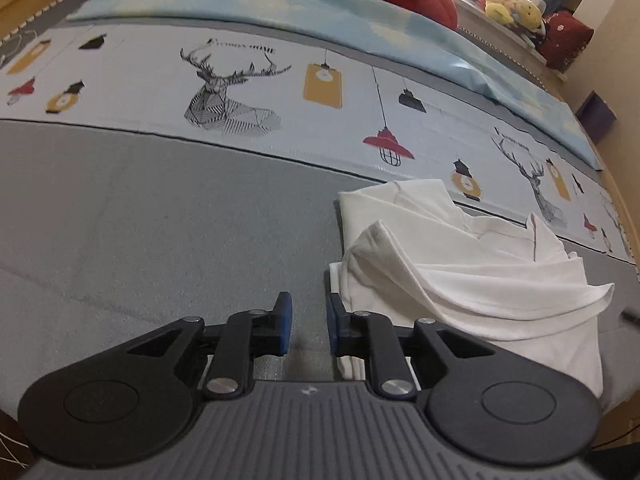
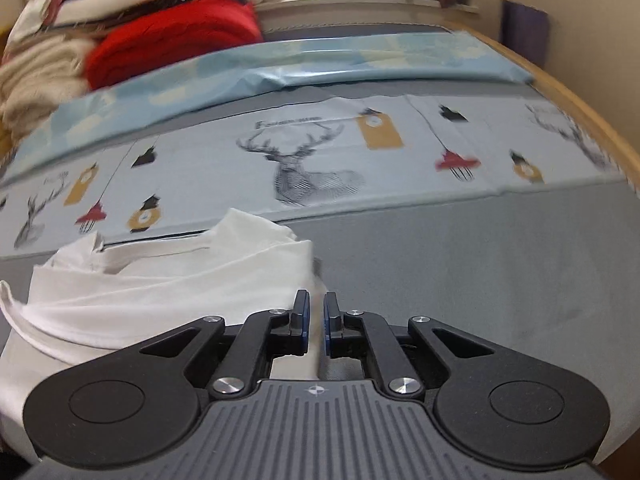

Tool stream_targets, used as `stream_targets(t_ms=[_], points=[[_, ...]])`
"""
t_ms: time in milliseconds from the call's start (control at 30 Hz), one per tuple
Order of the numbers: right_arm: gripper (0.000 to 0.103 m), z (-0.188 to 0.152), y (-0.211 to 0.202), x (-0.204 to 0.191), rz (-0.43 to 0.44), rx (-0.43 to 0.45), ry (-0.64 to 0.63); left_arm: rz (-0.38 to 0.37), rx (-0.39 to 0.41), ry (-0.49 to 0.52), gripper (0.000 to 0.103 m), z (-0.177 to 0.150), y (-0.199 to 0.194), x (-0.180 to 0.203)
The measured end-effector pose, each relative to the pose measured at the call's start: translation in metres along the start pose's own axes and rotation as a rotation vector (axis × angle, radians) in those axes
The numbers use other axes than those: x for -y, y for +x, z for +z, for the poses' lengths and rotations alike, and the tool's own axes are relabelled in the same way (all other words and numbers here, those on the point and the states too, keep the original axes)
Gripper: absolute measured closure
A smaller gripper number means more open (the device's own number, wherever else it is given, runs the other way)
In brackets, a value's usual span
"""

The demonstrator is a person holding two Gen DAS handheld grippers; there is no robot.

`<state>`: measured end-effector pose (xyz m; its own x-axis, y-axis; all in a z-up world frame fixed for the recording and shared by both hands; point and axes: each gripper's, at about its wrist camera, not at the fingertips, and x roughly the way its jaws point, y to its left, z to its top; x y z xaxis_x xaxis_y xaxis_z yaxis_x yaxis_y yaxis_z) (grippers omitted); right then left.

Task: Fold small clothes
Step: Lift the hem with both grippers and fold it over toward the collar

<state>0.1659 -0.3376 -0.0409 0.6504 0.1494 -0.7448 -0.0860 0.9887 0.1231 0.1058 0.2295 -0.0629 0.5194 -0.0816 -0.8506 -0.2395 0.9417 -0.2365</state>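
Observation:
A white garment (image 1: 460, 264) lies partly folded and rumpled on the grey bed cover, at the right of the left wrist view. My left gripper (image 1: 308, 326) is open, just left of the garment's near left edge, with only grey cover between its blue pads. The garment also shows at the lower left of the right wrist view (image 2: 160, 280). My right gripper (image 2: 316, 322) sits at the garment's right edge with its jaws a narrow gap apart. A strip of white cloth shows in that gap. I cannot tell whether the pads pinch it.
A pale runner with deer and lamp prints (image 1: 240, 92) crosses the bed beyond the garment. A light blue sheet (image 1: 280, 4) lies behind it. A red knit and a stack of clothes (image 2: 168, 40) sit at the back. A wooden bed edge (image 2: 592, 120) curves along the right.

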Motion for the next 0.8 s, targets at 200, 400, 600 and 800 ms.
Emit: stream_targets(t_ms=[200,400,600,800], points=[[0.093,-0.008,0.018,0.009,-0.005,-0.061,0.004,0.009,-0.077,0.025,0.081,-0.006,0.025,0.007],[0.092,-0.019,0.046,0.001,0.012,-0.131,-0.037,0.034,-0.068,0.079,0.059,-0.003,0.040,0.035],[0.090,-0.009,0.064,-0.012,0.008,-0.123,-0.079,0.083,-0.087,0.100,0.059,0.009,0.063,0.053],[0.090,0.006,0.082,-0.017,-0.002,-0.113,-0.052,0.083,-0.093,0.074,0.059,0.024,0.081,0.058]])
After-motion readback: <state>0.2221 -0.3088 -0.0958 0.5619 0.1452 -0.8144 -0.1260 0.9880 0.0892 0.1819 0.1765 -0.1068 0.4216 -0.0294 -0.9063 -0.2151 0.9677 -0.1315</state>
